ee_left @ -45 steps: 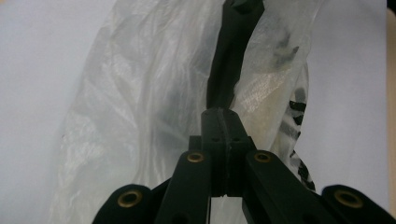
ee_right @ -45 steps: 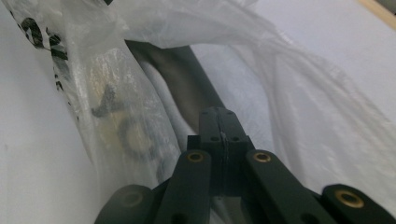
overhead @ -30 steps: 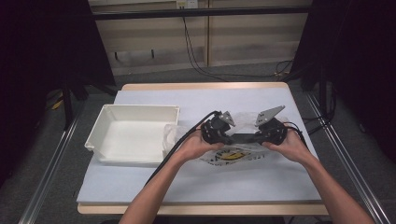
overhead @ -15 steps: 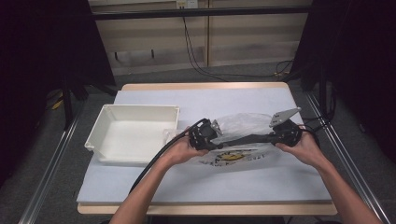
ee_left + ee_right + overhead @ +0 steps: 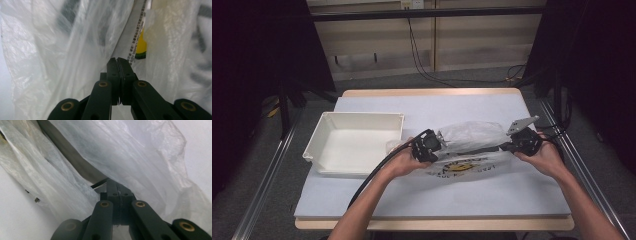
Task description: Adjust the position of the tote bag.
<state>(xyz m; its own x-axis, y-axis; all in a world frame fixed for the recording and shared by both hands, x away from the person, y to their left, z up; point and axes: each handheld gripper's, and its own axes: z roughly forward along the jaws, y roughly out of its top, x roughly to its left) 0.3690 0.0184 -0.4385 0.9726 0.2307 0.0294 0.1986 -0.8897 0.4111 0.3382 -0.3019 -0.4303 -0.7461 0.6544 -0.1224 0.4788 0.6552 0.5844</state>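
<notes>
Plastic bag (image 5: 472, 145): white, thin, printed in yellow and black; lies right of centre on the table (image 5: 437, 190), beside the white bin (image 5: 354, 142). Left gripper (image 5: 428, 146) and right gripper (image 5: 522, 142) each clench an end, film pulled between them. Judged: bag spread; binning outstanding.

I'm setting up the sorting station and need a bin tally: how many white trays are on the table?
1. The white tray sits on the left part of the table, beside the plastic bag that both grippers pinch. The bag could hide small items, but hardly another tray.
</notes>
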